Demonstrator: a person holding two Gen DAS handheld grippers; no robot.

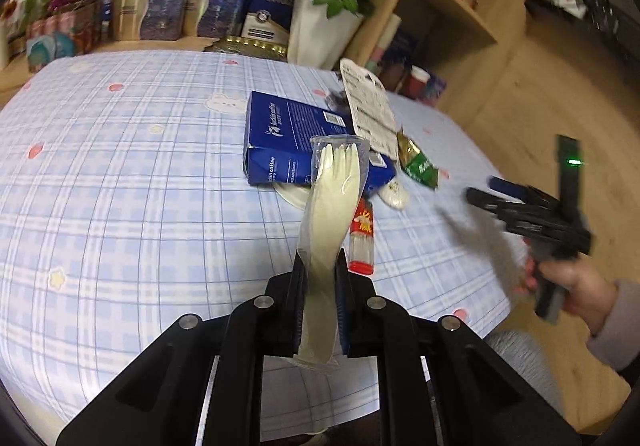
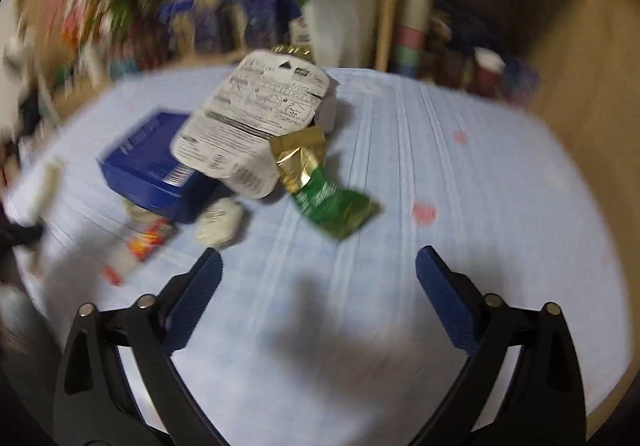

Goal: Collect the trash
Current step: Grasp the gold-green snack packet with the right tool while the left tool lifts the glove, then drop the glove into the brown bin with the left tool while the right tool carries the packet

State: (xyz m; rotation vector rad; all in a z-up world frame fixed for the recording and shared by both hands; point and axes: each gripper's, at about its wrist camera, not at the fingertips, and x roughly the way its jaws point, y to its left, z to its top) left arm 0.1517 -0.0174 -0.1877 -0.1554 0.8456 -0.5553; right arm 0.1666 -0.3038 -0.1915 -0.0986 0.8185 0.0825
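Firmly, the left tool [image 1: 320,266] pinches a wrapped plastic fork [image 1: 334,201] by its handle, held up above the checked tabletop [image 1: 120,173]. Beyond it lies a trash pile: blue coffee box [image 1: 280,133], white printed card [image 1: 368,109], green-gold wrapper [image 1: 418,163], red-capped tube [image 1: 361,242]. Meanwhile, the right tool [image 2: 318,270] spreads wide, holding nothing, near the wrapper.

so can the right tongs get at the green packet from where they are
Probably yes. The right tongs are open and empty, aimed at the green packet, with only bare tablecloth between. Its gold end tucks under the white card.
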